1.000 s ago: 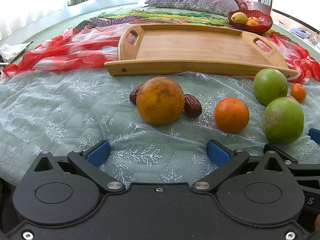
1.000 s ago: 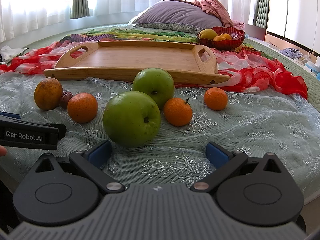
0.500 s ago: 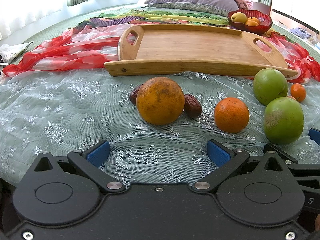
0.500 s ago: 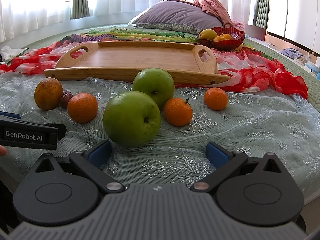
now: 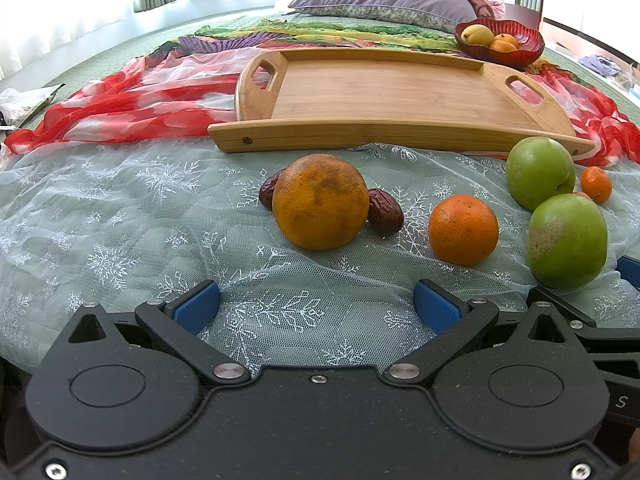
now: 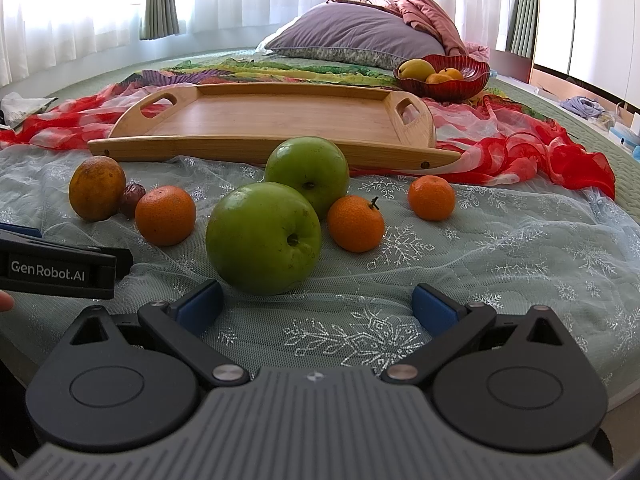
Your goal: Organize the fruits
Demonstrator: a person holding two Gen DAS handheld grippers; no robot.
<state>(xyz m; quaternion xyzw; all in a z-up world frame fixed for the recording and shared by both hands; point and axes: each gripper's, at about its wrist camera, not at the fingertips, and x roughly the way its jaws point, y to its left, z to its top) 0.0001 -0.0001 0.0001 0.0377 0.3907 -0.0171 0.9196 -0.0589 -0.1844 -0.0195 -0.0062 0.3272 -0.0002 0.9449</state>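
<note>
While fruits crowd lace cloth [image 6: 500, 248], tray [image 6: 272, 120] (bare) sits behind.

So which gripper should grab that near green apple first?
Right. The near green apple lies just ahead of the open right gripper, slightly toward its left finger. In the left wrist view the apple is far off to the side of the open left gripper.
</note>
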